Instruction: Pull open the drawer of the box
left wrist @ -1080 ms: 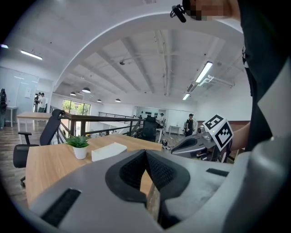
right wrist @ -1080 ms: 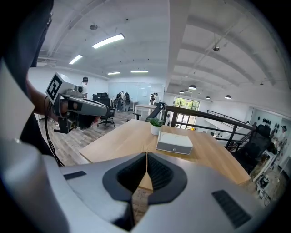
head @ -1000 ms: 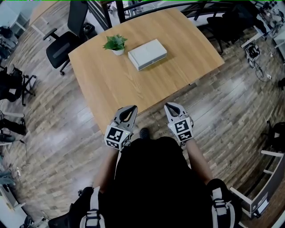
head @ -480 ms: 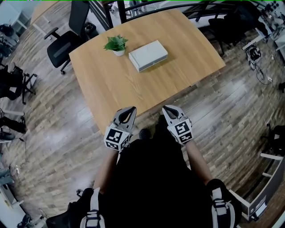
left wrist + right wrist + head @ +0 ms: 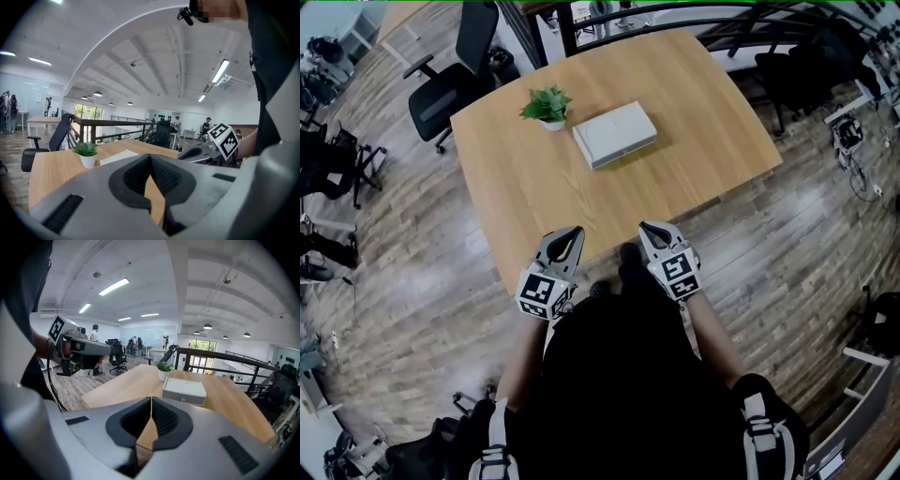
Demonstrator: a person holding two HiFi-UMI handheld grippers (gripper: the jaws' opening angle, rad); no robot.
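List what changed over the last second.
Little changed: the person edged toward the table, a foot coming forward between the grippers. Left gripper and right gripper stayed shut and empty. Box, drawer closed, and plant did not move.

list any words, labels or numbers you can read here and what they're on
None: no words or numbers can be read in any view.
The left tool and right tool carry only black-and-white square markers, which are patterns, not text.
The box looks plain, with no label visible on its lid or front.
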